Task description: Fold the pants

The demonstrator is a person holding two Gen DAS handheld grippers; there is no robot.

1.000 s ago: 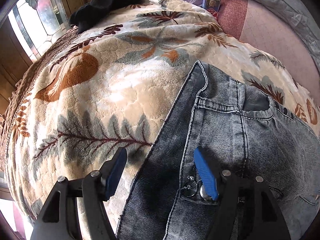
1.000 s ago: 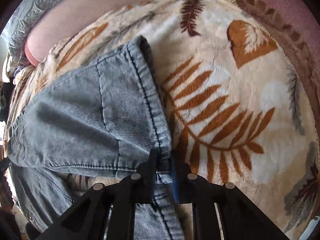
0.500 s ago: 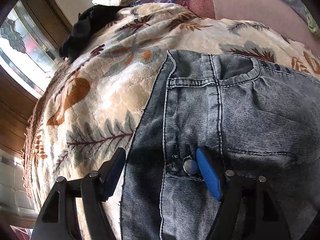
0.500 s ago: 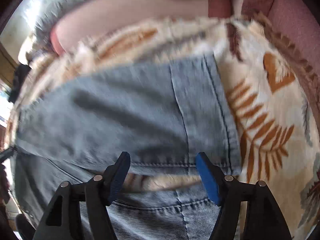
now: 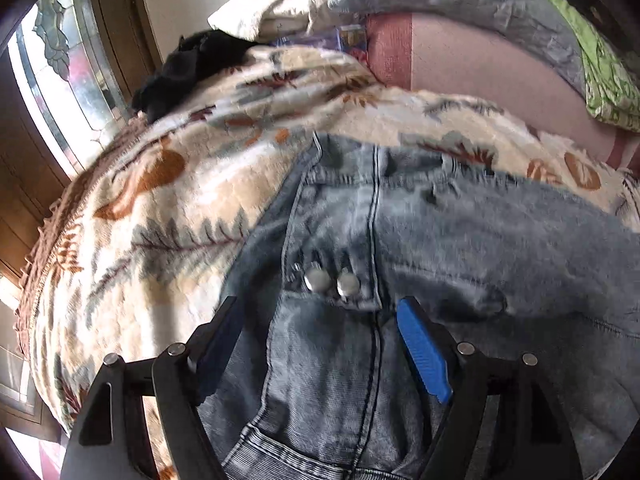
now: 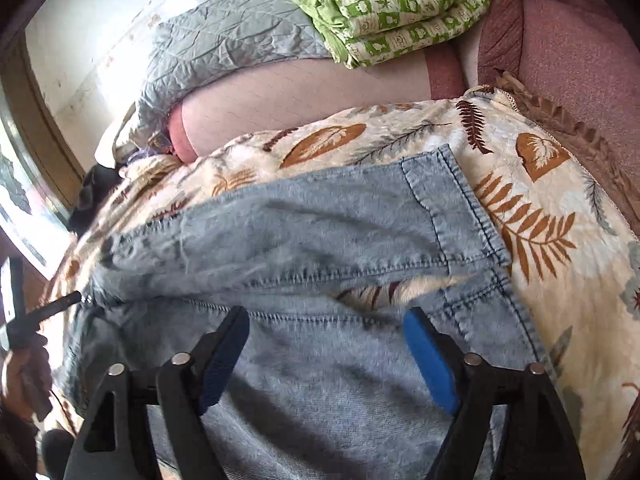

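Fingers of the left gripper [image 5: 320, 344] are seen spread wide at the bottom of the left wrist view, with nothing pressed between them; denim is seen only beneath the gap. Just above that gap, two metal buttons [image 5: 332, 282] are shown on the waistband of the pants [image 5: 460, 240]. The pants are laid flat on a leaf-patterned blanket [image 5: 160, 208] that covers the bed, and they fill the centre and lower right of this frame. A black garment [image 5: 188, 68] is seen at the upper left, beside a stained-glass window [image 5: 52, 92].

In the right wrist view, the fingers of the right gripper [image 6: 326, 350] are caught opening, and no cloth is clamped between the blue pads [image 6: 430, 364]; the denim is left lying below them. A folded-over leg is shown across the middle of the frame, its hem [image 6: 460, 200] lying at the centre right on the blanket. A green patterned quilt [image 6: 400, 12] is piled at the top, beside a grey quilt [image 6: 232, 44]. At the far left edge, the other gripper's tip is glimpsed at the denim, held by a hand [image 6: 20, 376].
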